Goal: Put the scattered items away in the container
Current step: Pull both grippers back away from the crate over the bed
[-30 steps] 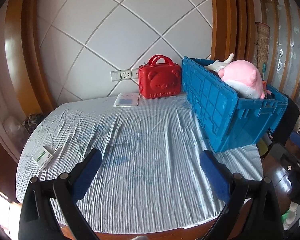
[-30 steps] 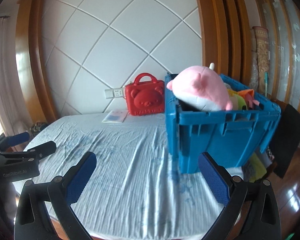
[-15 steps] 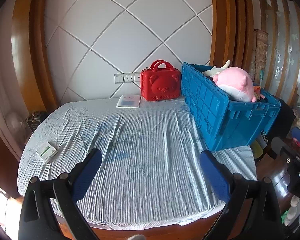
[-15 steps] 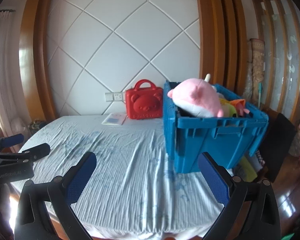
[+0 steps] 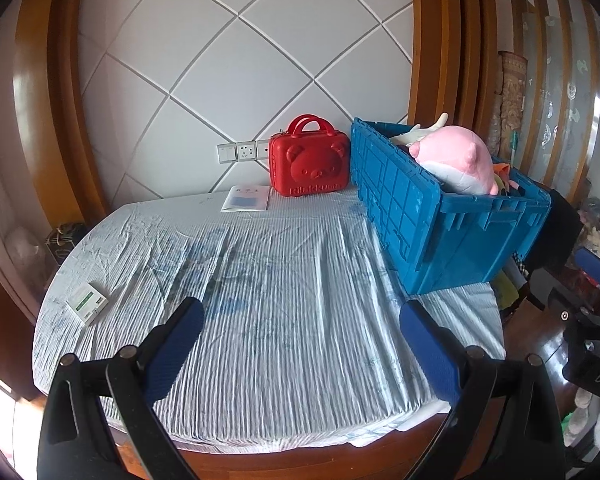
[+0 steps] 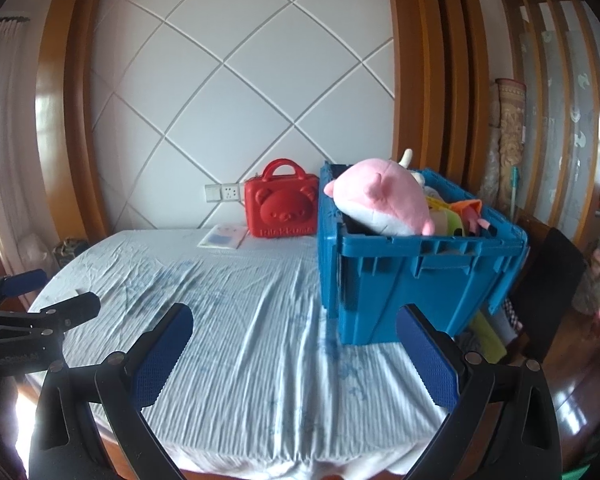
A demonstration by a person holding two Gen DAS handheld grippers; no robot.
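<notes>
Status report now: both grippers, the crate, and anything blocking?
Left gripper open, empty. Right gripper open, empty. Crate full, pink plush on top. Small box left on table; path clear.

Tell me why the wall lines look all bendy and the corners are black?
Left wrist view: the fisheye lens bows the wall lines and wooden frame; its round image leaves dark corners. Right wrist view: same curving and dark corners, bright window glare at the left edge, shiny reflections on the floor.

The pink plush (image 5: 456,160) hides most of the blue crate's (image 5: 440,216) contents, and print on the small box (image 5: 87,302) is unreadable.
</notes>
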